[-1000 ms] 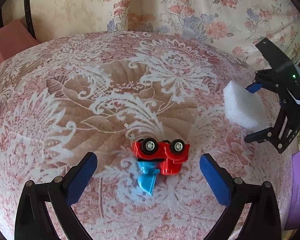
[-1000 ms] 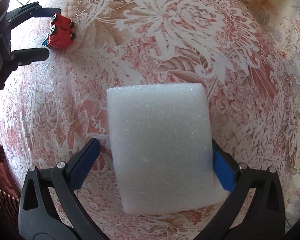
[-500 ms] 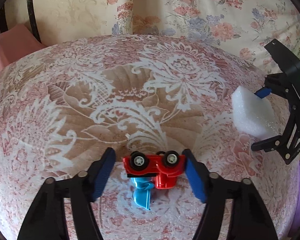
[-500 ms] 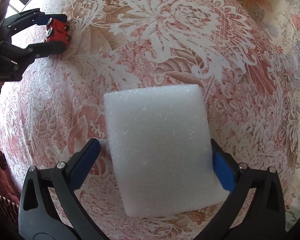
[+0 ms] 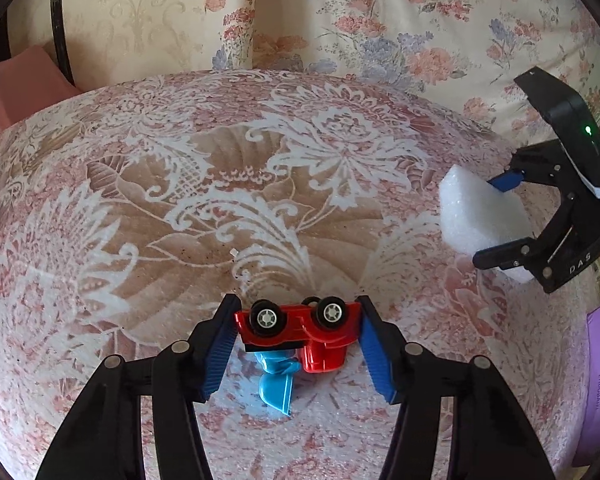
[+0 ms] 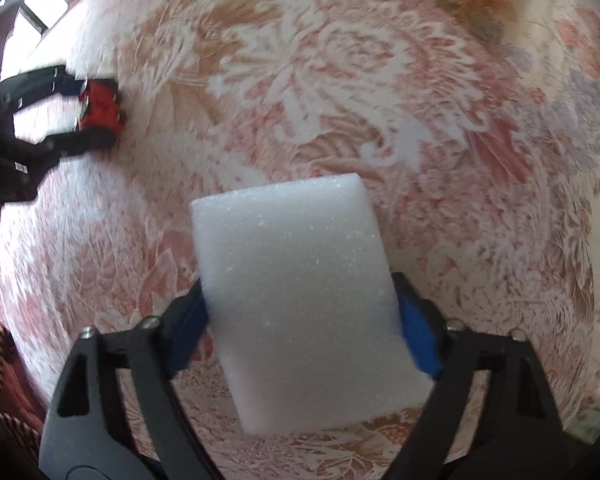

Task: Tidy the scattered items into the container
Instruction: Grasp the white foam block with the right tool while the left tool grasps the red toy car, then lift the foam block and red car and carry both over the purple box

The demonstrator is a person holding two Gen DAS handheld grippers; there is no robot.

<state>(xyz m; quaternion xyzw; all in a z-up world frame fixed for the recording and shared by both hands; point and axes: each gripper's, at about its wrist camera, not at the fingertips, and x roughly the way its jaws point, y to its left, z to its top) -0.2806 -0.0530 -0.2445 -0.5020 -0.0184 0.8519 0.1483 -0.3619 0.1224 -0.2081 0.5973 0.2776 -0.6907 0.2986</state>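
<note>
Two hand-held grippers were clamped: the left hand-held gripper (image 5: 298, 346) on the red toy truck (image 5: 300, 330), the right hand-held gripper (image 6: 300, 328), marked "DAS", on the white foam block (image 6: 304, 300) right of the truck.

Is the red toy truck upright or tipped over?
Tipped: the red toy truck lies sideways, wheels facing the camera, between the left gripper's pads.

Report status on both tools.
Left tool shut on overturned red toy truck. Right tool shut on white foam block. No container in view.
</note>
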